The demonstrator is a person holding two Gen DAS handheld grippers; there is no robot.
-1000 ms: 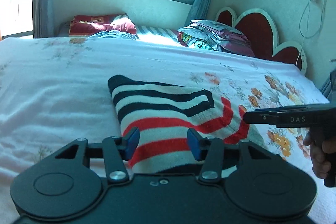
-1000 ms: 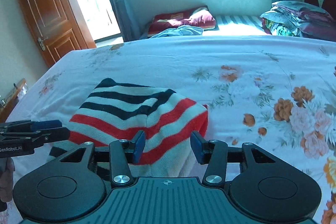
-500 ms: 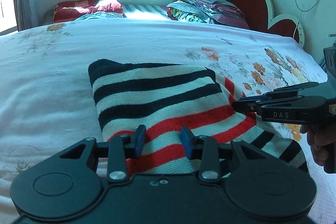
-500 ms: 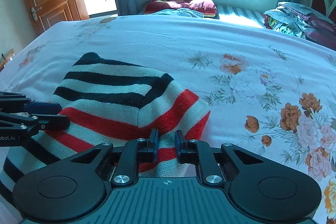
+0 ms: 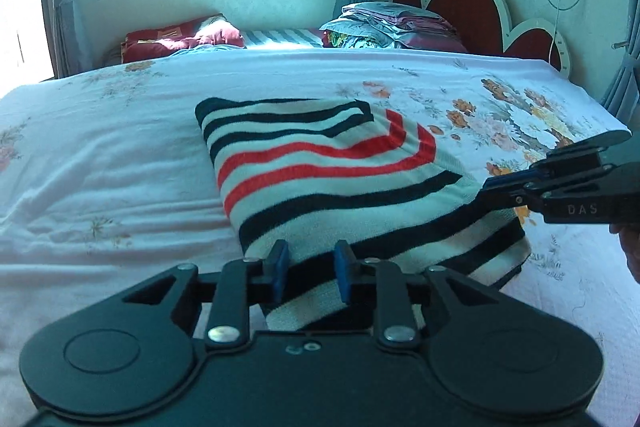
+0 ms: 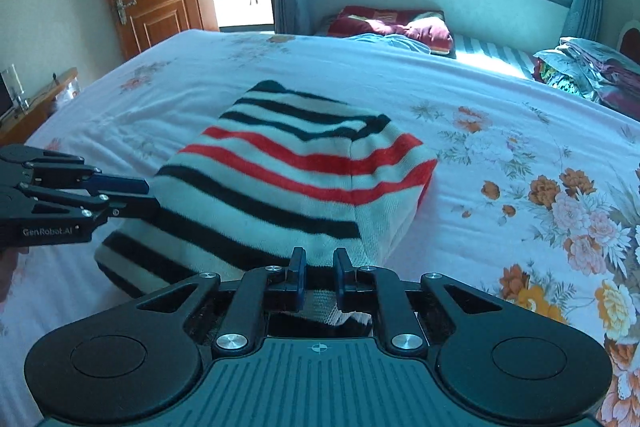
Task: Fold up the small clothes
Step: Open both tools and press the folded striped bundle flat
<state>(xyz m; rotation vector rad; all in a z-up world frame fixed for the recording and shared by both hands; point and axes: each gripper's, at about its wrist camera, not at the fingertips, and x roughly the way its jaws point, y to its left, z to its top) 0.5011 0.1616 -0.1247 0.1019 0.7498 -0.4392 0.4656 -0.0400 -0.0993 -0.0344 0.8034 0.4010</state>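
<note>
Both grippers tilt downward over the bed (image 5: 100,155), side by side at the near edge of the striped sweater (image 5: 328,163), which lies folded on the floral sheet. The left gripper (image 5: 308,273) is closing its blue pads on the sweater's near hem, the fabric between them. The right gripper (image 6: 319,277) is clamped on the hem beside it, lifting that edge slightly.

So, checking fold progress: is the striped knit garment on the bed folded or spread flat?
Folded: the red, black and white striped knit garment lies doubled, a second layer showing under its near edge.
</note>
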